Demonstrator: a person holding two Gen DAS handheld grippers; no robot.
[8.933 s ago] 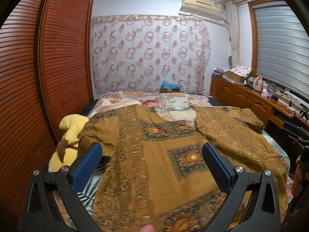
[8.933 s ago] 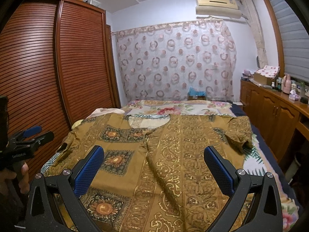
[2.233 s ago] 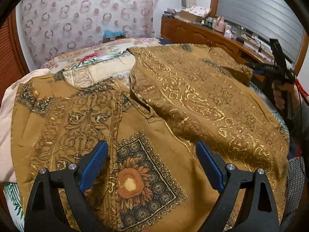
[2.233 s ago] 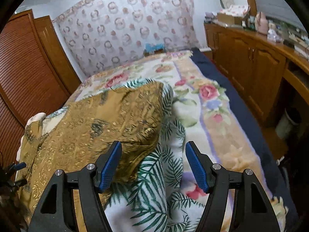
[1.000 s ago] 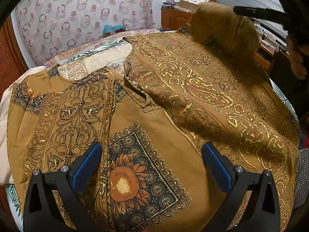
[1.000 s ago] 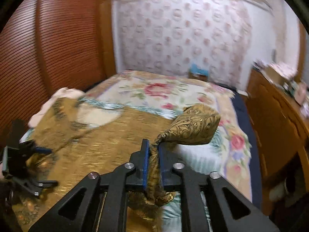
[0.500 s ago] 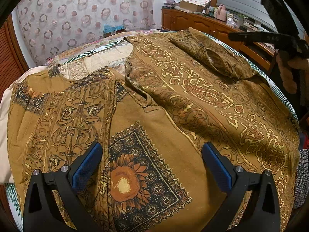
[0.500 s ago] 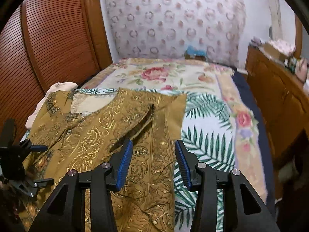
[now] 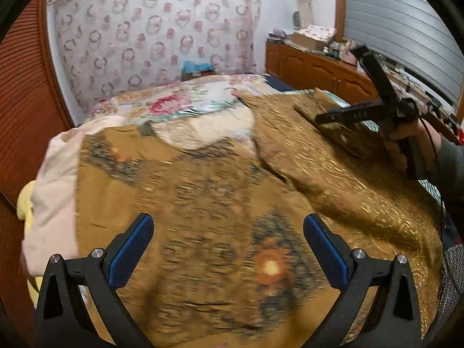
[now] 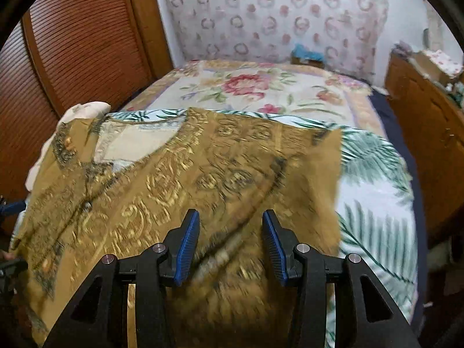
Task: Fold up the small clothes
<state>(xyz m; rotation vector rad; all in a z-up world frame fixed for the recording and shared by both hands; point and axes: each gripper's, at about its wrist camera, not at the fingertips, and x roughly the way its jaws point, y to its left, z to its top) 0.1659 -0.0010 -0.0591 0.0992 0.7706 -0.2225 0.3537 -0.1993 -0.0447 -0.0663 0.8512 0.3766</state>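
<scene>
A brown and gold patterned shirt (image 9: 203,188) lies spread front up on the bed. Its right sleeve (image 10: 304,179) is folded inward and rests flat on the shirt's body. My left gripper (image 9: 227,220) hovers open over the shirt's lower left part, near a sunflower print (image 9: 269,266), with nothing between its blue pads. My right gripper (image 10: 229,214) is open just above the shirt (image 10: 174,174) near the folded sleeve, and its pads hold nothing. In the left wrist view a hand (image 9: 406,142) holds that gripper over the shirt's right shoulder.
A floral bedcover (image 10: 261,87) lies beyond the shirt. Slatted wooden wardrobe doors (image 10: 81,43) run along the left. A wooden dresser (image 10: 420,133) stands close on the right. A pale pink cloth (image 9: 52,174) and something yellow (image 9: 24,200) lie at the bed's left edge.
The right gripper let go of the bunched sleeve, which now lies folded on the shirt, and has come down closer to the cloth. The left gripper lifted and swung left.
</scene>
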